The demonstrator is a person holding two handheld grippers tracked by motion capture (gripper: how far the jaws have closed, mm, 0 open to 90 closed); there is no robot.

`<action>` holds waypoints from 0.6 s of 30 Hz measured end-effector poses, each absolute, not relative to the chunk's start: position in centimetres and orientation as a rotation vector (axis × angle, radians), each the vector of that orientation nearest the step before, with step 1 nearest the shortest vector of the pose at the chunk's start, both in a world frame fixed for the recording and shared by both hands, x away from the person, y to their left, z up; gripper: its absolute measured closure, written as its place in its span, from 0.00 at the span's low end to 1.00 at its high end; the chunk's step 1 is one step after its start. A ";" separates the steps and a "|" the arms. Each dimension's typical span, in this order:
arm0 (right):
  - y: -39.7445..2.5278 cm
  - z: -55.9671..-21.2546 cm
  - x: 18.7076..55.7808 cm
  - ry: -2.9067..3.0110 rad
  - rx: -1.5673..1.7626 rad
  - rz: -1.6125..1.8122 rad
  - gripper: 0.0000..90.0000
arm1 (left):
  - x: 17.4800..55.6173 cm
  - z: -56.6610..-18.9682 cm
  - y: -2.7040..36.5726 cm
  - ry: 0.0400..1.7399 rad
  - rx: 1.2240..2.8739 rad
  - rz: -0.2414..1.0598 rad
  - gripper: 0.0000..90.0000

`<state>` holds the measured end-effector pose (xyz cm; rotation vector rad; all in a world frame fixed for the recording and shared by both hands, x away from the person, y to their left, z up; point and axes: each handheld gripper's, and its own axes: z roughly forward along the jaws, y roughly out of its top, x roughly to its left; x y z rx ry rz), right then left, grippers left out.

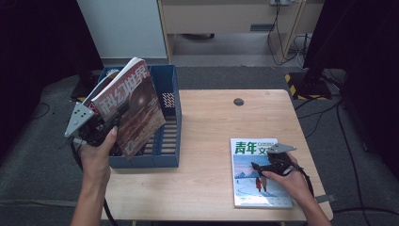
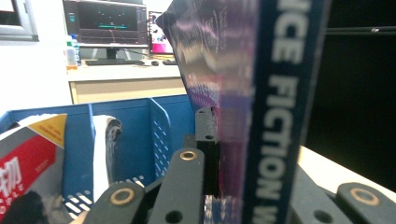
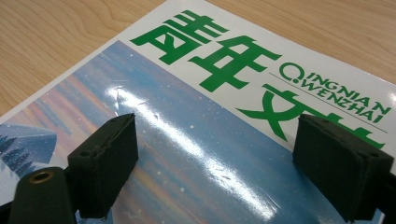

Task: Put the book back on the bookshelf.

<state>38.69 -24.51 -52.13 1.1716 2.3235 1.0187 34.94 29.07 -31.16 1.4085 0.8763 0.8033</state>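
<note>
High view: the left tongs [image 1: 112, 123] grip a glossy science-fiction magazine with a reddish-brown cover [image 1: 131, 109], held upright and tilted above the blue slotted plastic file crate [image 1: 170, 122] at the left edge of the pale wooden worktop [image 1: 207, 127]. Left gripper view shows the jaws closed on that magazine near its dark blue spine [image 2: 271, 116], with another red-and-white magazine [image 2: 28, 168] already standing in the crate.

At the near right of the worktop lies a second thin magazine with green characters over a snowy blue scene [image 1: 258, 173], flat and face up. The right tongs [image 1: 264, 165] hover just over its cover; the right gripper view shows the jaws spread wide with nothing between them, pads [image 3: 107, 158] close to the paper.

Both magazines look light but floppy, so the raised one will probably sag away from the grip unless pinched close to the spine, where the pages are bound and stiffest. Its cover is shiny and likely slippery, so a firm squeeze seems wise. The flat magazine gives no edge to bite from above; the best hold is probably at its spine or a corner nudged past the worktop's edge, since a pinch on the cover alone could crease it.
</note>
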 end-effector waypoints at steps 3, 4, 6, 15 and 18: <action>-24.5 -52.1 38.7 2.323 1.171 1.019 0.16 | 34.9 -31.1 29.4 0.888 1.404 0.810 0.93; -24.5 -52.1 38.7 2.323 1.171 1.017 0.16 | 34.9 -31.1 29.5 0.891 1.402 0.810 0.93; -24.5 -52.1 38.7 2.324 1.172 1.019 0.16 | 35.0 -31.2 29.6 0.899 1.404 0.814 0.93; -24.5 -52.1 38.7 2.324 1.171 1.018 0.16 | 35.0 -31.3 30.0 0.949 1.383 0.843 0.93; -24.5 -52.1 38.7 2.324 1.171 1.018 0.16 | 35.1 -31.2 30.1 0.955 1.383 0.844 0.93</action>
